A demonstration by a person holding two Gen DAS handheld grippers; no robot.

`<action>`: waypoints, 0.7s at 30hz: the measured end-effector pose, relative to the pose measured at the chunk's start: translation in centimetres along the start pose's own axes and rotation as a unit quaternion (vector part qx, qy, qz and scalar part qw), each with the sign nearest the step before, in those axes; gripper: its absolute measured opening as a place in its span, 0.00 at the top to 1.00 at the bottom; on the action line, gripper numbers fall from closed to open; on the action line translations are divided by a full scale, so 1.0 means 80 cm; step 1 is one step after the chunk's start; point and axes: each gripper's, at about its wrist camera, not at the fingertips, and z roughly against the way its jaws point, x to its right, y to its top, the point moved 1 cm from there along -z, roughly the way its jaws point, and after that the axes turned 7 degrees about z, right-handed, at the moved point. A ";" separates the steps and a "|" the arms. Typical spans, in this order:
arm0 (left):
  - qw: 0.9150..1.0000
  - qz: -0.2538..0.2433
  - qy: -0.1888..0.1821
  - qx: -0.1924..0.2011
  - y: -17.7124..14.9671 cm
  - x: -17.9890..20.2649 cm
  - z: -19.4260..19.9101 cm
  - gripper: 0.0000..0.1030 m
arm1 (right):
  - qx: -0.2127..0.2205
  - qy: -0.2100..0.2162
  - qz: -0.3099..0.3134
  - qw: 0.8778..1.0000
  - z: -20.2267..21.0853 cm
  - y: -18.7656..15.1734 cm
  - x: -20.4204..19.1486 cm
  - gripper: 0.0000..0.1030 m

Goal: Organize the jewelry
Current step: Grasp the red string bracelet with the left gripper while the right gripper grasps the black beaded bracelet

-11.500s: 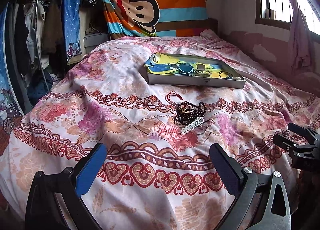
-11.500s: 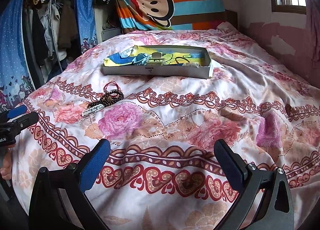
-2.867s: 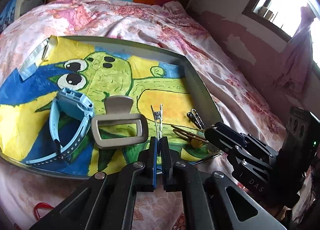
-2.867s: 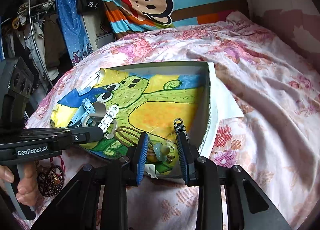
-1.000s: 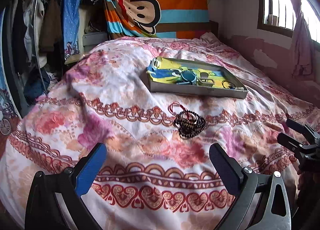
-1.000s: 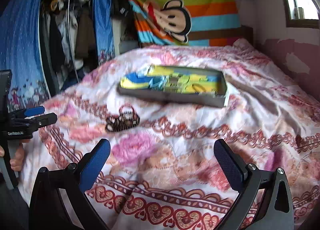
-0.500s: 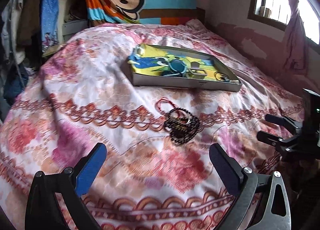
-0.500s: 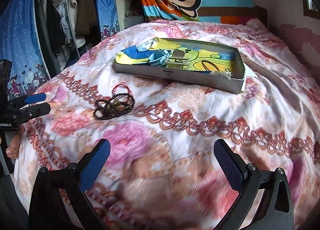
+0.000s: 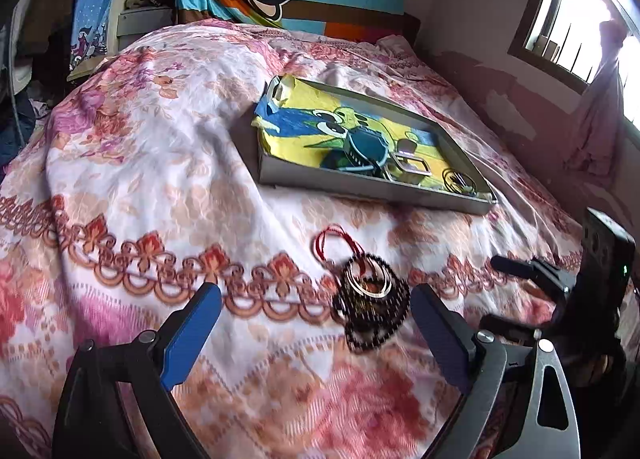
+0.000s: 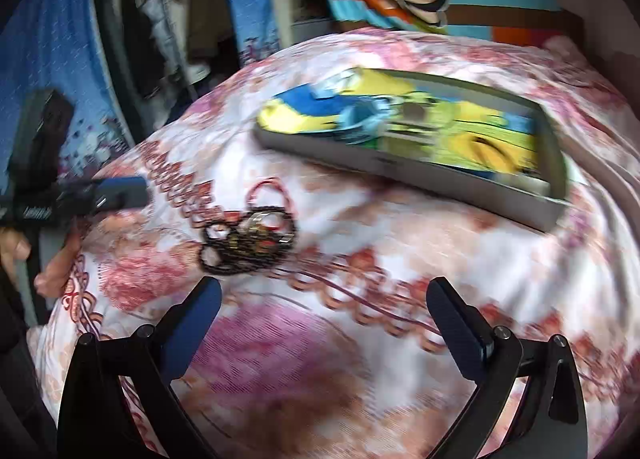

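Bracelets (image 9: 370,301) lie on bedspread (image 9: 168,163), near tray (image 9: 360,185).

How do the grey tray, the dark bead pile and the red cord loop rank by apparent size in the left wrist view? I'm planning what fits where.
1. Grey rectangular tray, largest, though farthest.
2. Dark beaded bracelet pile.
3. Red cord loop, smallest; partly under the beads, so unsure.

likely home bedroom: floral bedspread (image 9: 168,163), hanging clothes (image 10: 168,19).

Floral bed (image 9: 168,163), bright window (image 9: 576,31)
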 end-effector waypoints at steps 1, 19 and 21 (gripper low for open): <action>1.000 0.000 -0.002 -0.001 0.006 -0.001 -0.005 0.07 | -0.002 0.009 0.006 1.000 -0.007 0.003 -0.007 0.05; 0.988 -0.015 -0.062 -0.142 0.041 0.000 -0.138 0.66 | -0.048 0.028 0.030 0.998 -0.090 0.022 -0.045 0.35; 0.988 -0.013 -0.054 -0.145 0.038 -0.002 -0.141 0.77 | -0.051 0.028 0.035 0.998 -0.095 0.022 -0.048 0.41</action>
